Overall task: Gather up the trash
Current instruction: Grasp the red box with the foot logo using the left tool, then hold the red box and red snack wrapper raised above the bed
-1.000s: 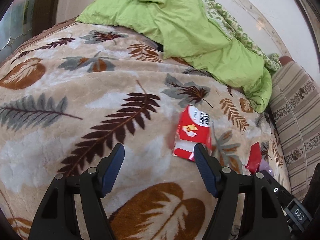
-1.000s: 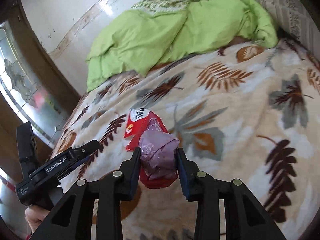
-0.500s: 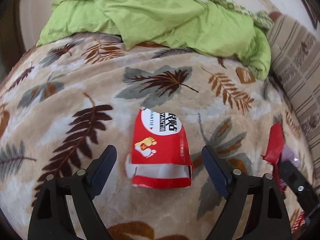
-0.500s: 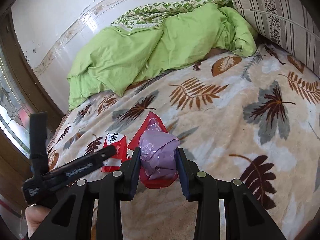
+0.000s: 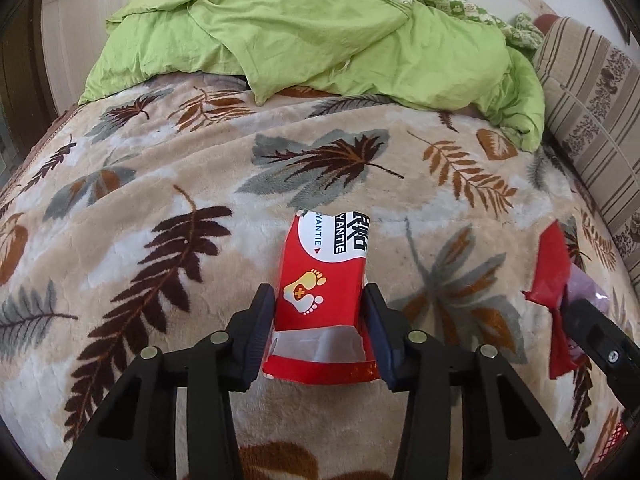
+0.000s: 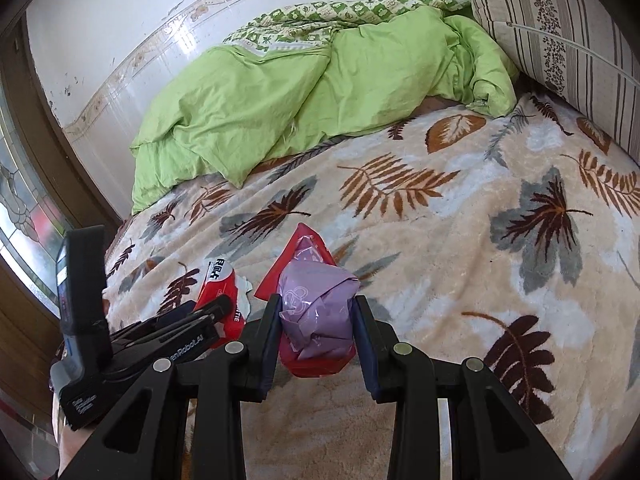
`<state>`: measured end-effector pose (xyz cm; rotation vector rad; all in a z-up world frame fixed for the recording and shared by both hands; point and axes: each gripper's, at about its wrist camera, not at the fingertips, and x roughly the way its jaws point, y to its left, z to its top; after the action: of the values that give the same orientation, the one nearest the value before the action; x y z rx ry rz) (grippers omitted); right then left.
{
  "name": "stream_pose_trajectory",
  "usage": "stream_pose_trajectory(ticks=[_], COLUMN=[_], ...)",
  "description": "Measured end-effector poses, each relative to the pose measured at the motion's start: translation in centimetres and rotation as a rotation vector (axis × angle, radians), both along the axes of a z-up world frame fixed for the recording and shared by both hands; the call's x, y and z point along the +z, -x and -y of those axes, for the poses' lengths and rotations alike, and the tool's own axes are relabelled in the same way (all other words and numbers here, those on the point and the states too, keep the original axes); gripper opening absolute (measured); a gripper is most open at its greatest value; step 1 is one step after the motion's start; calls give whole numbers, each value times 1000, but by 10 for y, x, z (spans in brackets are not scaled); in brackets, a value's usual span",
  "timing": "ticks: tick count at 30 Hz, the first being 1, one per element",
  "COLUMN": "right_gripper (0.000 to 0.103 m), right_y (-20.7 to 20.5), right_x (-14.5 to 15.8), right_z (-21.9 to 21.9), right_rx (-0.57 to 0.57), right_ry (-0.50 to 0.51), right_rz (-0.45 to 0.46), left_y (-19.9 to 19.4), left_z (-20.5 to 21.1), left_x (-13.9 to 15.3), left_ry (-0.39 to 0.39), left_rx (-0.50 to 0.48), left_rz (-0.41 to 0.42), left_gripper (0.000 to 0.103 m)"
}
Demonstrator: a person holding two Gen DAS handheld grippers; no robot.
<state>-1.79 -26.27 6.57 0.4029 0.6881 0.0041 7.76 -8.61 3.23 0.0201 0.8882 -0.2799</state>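
Note:
A torn red and white packet (image 5: 324, 280) with a foot picture lies on the leaf-patterned blanket (image 5: 160, 184). My left gripper (image 5: 320, 308) is shut on its near end, one finger on each side. It also shows in the right wrist view (image 6: 220, 292), with the left gripper (image 6: 200, 320) on it. My right gripper (image 6: 316, 320) is shut on a crumpled lilac plastic bag (image 6: 316, 304) bundled with a red wrapper (image 6: 304, 248). That bundle shows at the right edge of the left wrist view (image 5: 556, 280).
A rumpled green duvet (image 5: 320, 32) lies at the far side of the bed, also in the right wrist view (image 6: 320, 96). A striped pillow (image 6: 560, 32) stands at the right. A tiled wall (image 6: 120, 20) and a window (image 6: 20, 208) are behind and left.
My left gripper has moved onto the red packet and closed on it. My right gripper has kept its hold on the lilac bag and red wrapper while the view swung toward the pillow.

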Motion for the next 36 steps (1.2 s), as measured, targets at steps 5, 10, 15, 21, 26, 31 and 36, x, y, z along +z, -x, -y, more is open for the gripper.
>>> stream_pose_trajectory(ticks=[5, 10, 15, 21, 26, 31, 36], right_gripper=[37, 37, 37, 37, 37, 37, 37], right_y=[5, 20, 44, 88, 119, 143, 162], right_x=[5, 9, 18, 23, 27, 30, 33], right_z=[-6, -17, -23, -29, -41, -38, -29], right_rx=[8, 36, 52, 70, 105, 112, 108], right_ry=[31, 87, 121, 99, 142, 143, 119], right_rz=[18, 37, 67, 73, 94, 99, 110], left_y=[24, 54, 98, 155, 194, 225, 233], left_z=[-11, -25, -34, -47, -48, -44, -42], left_x=[10, 28, 43, 48, 47, 53, 55], left_ry=[8, 7, -17, -47, -59, -81, -96], left_rx=[21, 50, 60, 53, 54, 49, 45], left_rz=[36, 88, 148, 182, 198, 248, 274], left_gripper=[43, 43, 43, 44, 44, 44, 45])
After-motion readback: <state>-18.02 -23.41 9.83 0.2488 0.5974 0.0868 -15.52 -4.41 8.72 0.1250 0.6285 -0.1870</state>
